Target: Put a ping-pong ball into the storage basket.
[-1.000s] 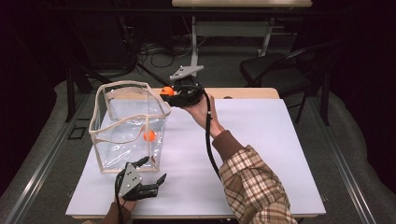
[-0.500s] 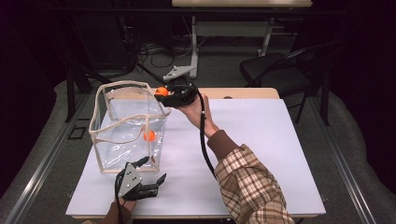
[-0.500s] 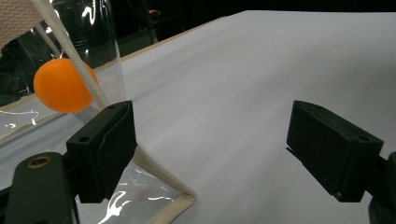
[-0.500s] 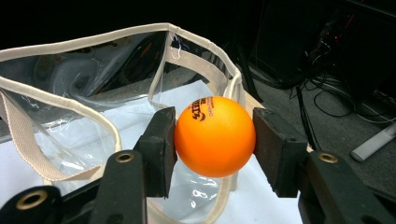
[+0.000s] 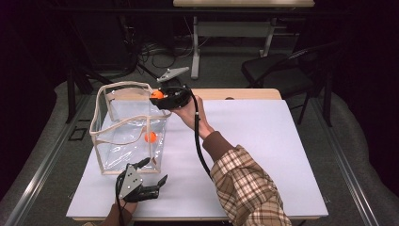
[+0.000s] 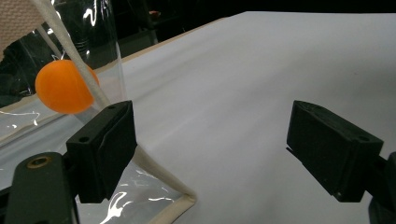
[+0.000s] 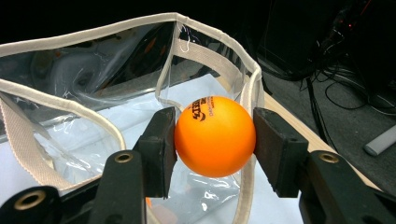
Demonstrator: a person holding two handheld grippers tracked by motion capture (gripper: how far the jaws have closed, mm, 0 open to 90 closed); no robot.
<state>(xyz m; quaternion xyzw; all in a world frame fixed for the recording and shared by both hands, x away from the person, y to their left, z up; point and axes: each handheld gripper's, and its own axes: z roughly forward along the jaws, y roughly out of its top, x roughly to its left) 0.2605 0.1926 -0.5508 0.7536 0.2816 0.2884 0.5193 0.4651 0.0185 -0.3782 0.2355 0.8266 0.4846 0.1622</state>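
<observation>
Clamped in my right claw (image 7: 215, 135) is an orange ping-pong ball (image 7: 215, 136), one pad on each side of it, held over the near corner of the clear pouch's rim. My left claw (image 6: 212, 140) stands wide open with nothing between its pads, low on the bench (image 5: 263, 141) at the pouch's front bottom corner, one pad just beside the seam.

Largest first: the white bench carries one container, a clear plastic pouch with cream fabric edging (image 5: 123, 123), standing upright with its mouth open upward. From the high view my right claw (image 5: 157, 95) hangs at the pouch's right rear corner, the ball at rim height.

Inside the pouch sits a second orange ball (image 5: 150, 137), low against the right wall; from the left claw view that same ball (image 6: 63, 86) shows through the plastic behind a cream strap. I see nothing else in there.

So I judge the job partly done: one ball is in, and the one I grip is at the opening but not yet released. What is left, by my reading, is to bring it over the mouth and let go.
</observation>
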